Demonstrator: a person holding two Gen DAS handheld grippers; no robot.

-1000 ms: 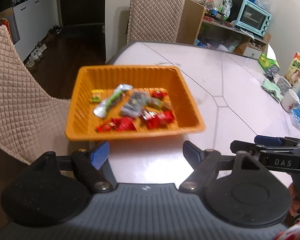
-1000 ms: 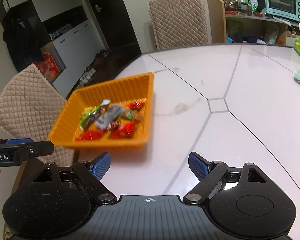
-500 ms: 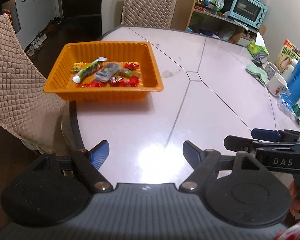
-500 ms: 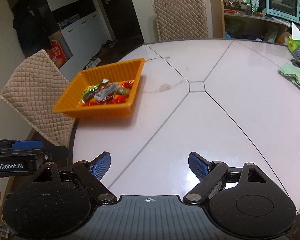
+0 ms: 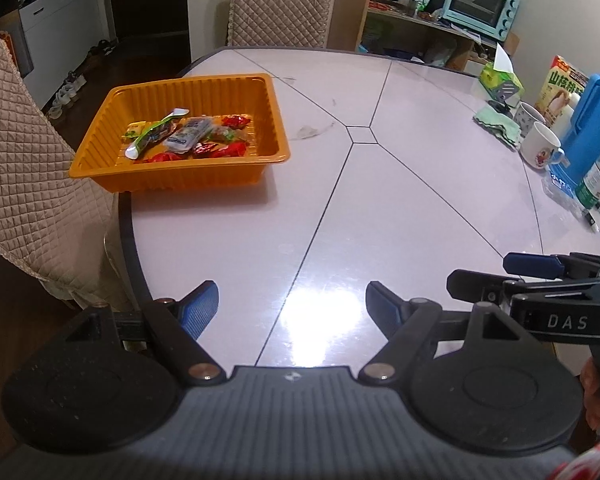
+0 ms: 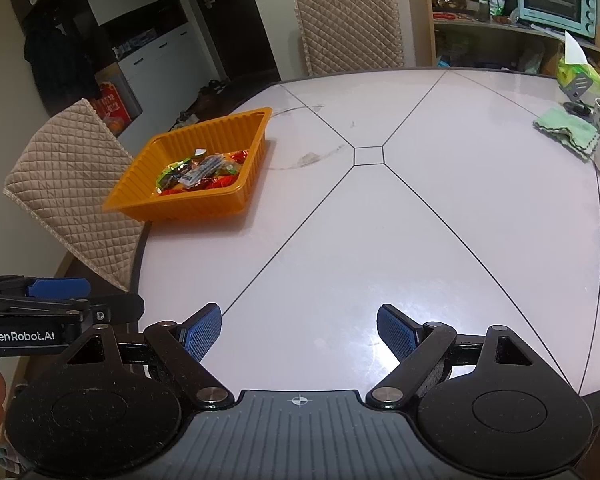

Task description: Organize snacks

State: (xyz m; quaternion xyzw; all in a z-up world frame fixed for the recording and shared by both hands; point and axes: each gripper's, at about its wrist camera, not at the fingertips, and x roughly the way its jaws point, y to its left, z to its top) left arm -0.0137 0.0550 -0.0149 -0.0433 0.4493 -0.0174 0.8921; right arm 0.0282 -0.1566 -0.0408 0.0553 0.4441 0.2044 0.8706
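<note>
the orange tray (image 5: 188,170) sat near the table's (image 5: 400,200) left edge, well ahead of both grippers, its wrapped snacks (image 5: 188,138) piled so that several hid one another. the left gripper (image 5: 292,304) and right gripper (image 6: 299,330) each gaped wide over bare tabletop, holding nothing. only fingertips of the person's hands showed, cut off at the frame edges

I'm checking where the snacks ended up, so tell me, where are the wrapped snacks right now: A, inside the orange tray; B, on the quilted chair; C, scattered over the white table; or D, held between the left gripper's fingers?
A: the wrapped snacks all lie inside the orange tray near the table edge, and nothing sits between the open left gripper.
</note>
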